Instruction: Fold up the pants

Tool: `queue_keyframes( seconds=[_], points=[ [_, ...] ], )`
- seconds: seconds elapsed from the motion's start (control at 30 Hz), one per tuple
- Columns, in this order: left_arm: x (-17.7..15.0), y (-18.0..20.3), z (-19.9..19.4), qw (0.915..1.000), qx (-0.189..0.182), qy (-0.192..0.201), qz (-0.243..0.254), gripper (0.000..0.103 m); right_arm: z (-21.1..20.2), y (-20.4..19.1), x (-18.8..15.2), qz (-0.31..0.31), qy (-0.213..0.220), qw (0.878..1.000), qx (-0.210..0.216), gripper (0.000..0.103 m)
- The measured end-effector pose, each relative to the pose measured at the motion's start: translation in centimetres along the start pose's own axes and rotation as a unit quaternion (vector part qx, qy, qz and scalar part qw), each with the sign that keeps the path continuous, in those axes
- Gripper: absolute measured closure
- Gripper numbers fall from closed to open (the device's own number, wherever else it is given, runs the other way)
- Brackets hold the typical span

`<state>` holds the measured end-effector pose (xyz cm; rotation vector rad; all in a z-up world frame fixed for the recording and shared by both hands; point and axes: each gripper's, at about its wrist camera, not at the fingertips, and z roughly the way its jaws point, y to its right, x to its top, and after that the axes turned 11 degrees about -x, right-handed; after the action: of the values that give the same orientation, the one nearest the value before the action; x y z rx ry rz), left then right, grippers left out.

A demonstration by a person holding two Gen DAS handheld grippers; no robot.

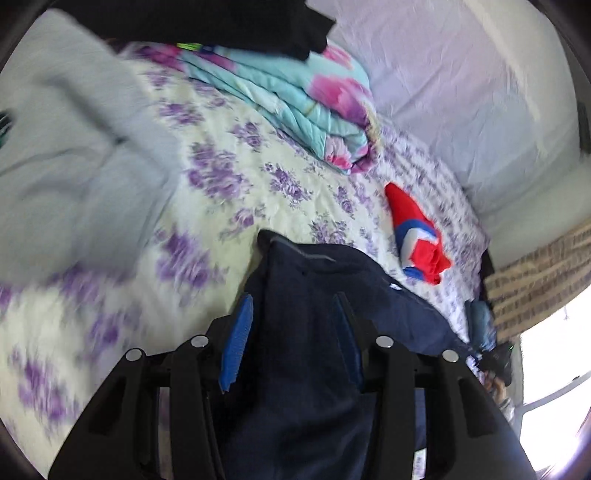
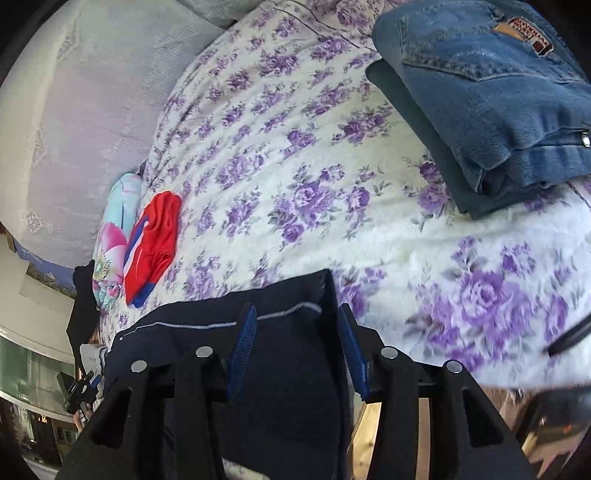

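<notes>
Bedspread (image 2: 303, 155) — white with purple flowers — is covering the whole work surface, a bed running up to a pale wall (image 2: 74, 110). Window light is blowing out the lower right of the left wrist view; a brick-patterned strip (image 1: 535, 273) is sitting beside it.

Navy pants (image 1: 295, 332) are lying at the near edge of the bed, a grey stitched seam showing along the top edge in the right wrist view. Left gripper (image 1: 293, 325) is hanging over them with jaws apart; blue pads are standing clear on either side of the cloth, not pinching. Right gripper (image 2: 297, 332) is the same: jaws spread, navy fabric between the pads, released.

Other items on the bed:
- folded jeans (image 2: 498, 92) stacked on a dark green folded garment (image 2: 413, 122), upper right of the right wrist view
- red, white and blue garment (image 1: 417, 236) lying crumpled, well apart from the pants
- rolled quilt (image 1: 295, 107), turquoise with pink flowers, near the wall
- grey cloth (image 1: 66, 155) at left, blurred
- dark cloth (image 1: 221, 22) at the top — cannot tell what it is

No containers visible.
</notes>
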<state>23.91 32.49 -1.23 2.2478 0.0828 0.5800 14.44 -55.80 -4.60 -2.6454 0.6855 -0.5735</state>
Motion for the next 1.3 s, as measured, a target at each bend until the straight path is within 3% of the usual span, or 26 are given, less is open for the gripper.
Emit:
queue_keyframes(
  seconds=[0.2, 0.27, 0.37, 0.47, 0.53, 0.6, 0.7, 0.8, 0.93, 1.1, 1.2, 1.3],
  points=[
    [3.3, -0.5, 3.3, 0.9998, 0.011, -0.015, 0.01, 0.057, 2.1, -0.1, 0.5, -0.006, -0.021, 1.0, 0.007, 0.052],
    [3.9, -0.8, 4.5, 0.9991, 0.002, -0.039, 0.016, 0.052, 2.2, -0.4, 0.5, -0.008, -0.02, 1.0, 0.007, 0.052],
    [3.8, -1.2, 6.3, 0.9976, -0.009, -0.066, 0.021, 0.05, 2.5, -0.5, 0.7, -0.008, -0.024, 1.0, 0.008, 0.052],
    [3.7, -1.6, 8.4, 0.9962, 0.012, -0.078, 0.037, 0.049, 2.8, -1.0, 1.1, -0.012, -0.025, 1.0, 0.003, 0.052],
    [3.9, -1.7, 8.7, 0.9975, 0.002, -0.062, 0.034, 0.049, 3.0, -1.2, 1.2, -0.015, -0.026, 1.0, 0.001, 0.054],
    [4.1, -1.4, 8.6, 0.998, -0.002, -0.053, 0.034, 0.066, 3.2, -1.4, 1.3, -0.018, -0.027, 0.999, 0.002, 0.072],
    [4.1, -0.8, 7.9, 0.9988, 0.009, -0.035, 0.034, 0.078, 2.9, -1.2, 1.2, -0.02, -0.019, 1.0, 0.011, 0.088],
    [4.4, -0.3, 6.6, 0.9997, -0.002, -0.01, 0.024, 0.085, 2.1, -1.5, 1.1, -0.028, -0.006, 0.999, 0.02, 0.091],
    [5.3, 1.4, 5.6, 0.9992, 0.005, 0.018, 0.036, 0.086, 0.9, -2.1, 1.6, -0.034, 0.015, 0.999, 0.026, 0.091],
    [7.9, 3.7, 3.4, 0.9968, -0.012, 0.064, 0.047, 0.086, -1.4, -3.1, 3.5, -0.046, 0.054, 0.997, 0.034, 0.092],
    [8.9, 3.2, 4.6, 0.9974, -0.001, 0.057, 0.043, 0.086, 0.1, -2.9, 5.1, -0.044, 0.048, 0.998, 0.021, 0.092],
    [9.1, -0.5, 7.4, 0.9992, 0.015, 0.036, -0.009, 0.082, 3.7, -2.6, 5.9, -0.045, 0.023, 0.999, -0.013, 0.092]
  ],
)
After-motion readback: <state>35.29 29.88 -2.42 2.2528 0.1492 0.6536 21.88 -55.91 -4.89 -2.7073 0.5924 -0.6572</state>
